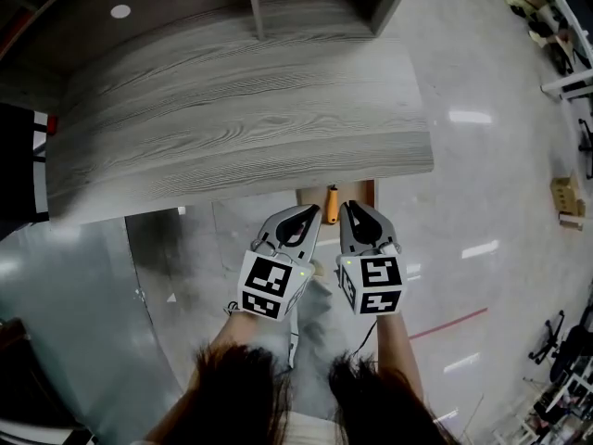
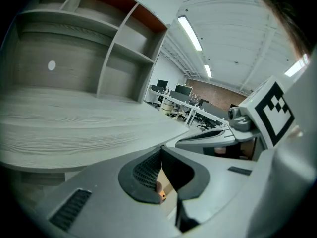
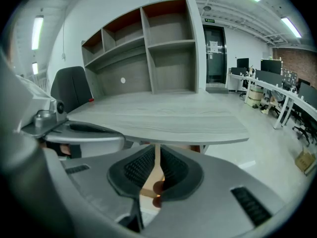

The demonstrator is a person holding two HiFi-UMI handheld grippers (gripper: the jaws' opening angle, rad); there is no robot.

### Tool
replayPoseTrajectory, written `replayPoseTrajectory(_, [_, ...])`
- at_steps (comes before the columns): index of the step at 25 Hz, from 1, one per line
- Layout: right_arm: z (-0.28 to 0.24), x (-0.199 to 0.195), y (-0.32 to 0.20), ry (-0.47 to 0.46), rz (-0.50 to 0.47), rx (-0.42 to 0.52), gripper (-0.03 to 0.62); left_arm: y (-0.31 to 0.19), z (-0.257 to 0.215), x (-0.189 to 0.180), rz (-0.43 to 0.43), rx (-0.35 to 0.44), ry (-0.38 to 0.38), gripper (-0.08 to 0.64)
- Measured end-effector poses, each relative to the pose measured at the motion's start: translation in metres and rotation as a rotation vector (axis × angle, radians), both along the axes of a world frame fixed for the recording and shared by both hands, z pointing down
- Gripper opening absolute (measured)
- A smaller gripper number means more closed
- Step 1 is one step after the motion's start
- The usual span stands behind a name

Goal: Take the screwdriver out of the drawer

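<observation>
An open drawer [image 1: 368, 193] with a light wooden inside shows just under the front edge of the grey wood desk [image 1: 232, 109]. In it lies the screwdriver [image 1: 332, 206], of which only the orange handle shows. My left gripper [image 1: 312, 211] hangs in front of the drawer just left of the handle, jaws shut and empty. My right gripper [image 1: 347, 208] hangs beside it, just right of the handle, also shut and empty. In the left gripper view, a bit of orange handle [image 2: 161, 196] shows below the closed tips [image 2: 159, 151]. The right gripper view shows the same handle [image 3: 156, 200] below its tips [image 3: 157, 150].
A shelving unit [image 3: 148, 48] stands at the back of the desk, with a white round disc [image 1: 120, 11] on its back panel. A black chair [image 3: 72, 88] is at the left. Office desks and chairs [image 3: 277, 93] stand far off to the right, across shiny floor.
</observation>
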State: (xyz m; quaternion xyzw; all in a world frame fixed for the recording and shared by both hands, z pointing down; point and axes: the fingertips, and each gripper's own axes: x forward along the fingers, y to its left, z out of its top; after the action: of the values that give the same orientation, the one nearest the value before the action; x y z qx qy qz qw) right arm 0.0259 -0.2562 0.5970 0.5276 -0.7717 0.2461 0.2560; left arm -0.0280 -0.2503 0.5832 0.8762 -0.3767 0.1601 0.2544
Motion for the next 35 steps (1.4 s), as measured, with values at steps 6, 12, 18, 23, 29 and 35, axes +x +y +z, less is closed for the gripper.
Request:
replayPoseTrajectory(6, [0.036, 0.0, -0.005, 0.013, 0.005, -0.047, 0.031, -0.001, 0.032, 0.0, -0.001, -0.034, -0.007, 0.017])
replayPoseTrajectory(12, [0.069, -0.001, -0.008, 0.021, 0.002, -0.095, 0.036, -0.001, 0.059, 0.0, 0.005, -0.061, -0.015, 0.017])
replayPoseTrajectory(18, [0.097, 0.0, -0.012, 0.017, 0.007, -0.146, 0.068, -0.004, 0.081, 0.0, 0.008, -0.078, -0.025, 0.017])
replayPoseTrajectory(23, [0.119, -0.001, -0.014, 0.024, 0.01, -0.199, 0.081, -0.006, 0.094, 0.001, 0.009, -0.095, -0.03, 0.017])
replayPoseTrajectory(29, [0.142, 0.0, -0.016, 0.032, 0.032, -0.272, 0.104, -0.011, 0.102, 0.0, 0.008, -0.103, -0.029, 0.017])
replayPoseTrajectory(35, [0.158, 0.003, -0.02, 0.04, 0.072, -0.324, 0.118, -0.013, 0.11, -0.003, 0.004, -0.117, -0.031, 0.017])
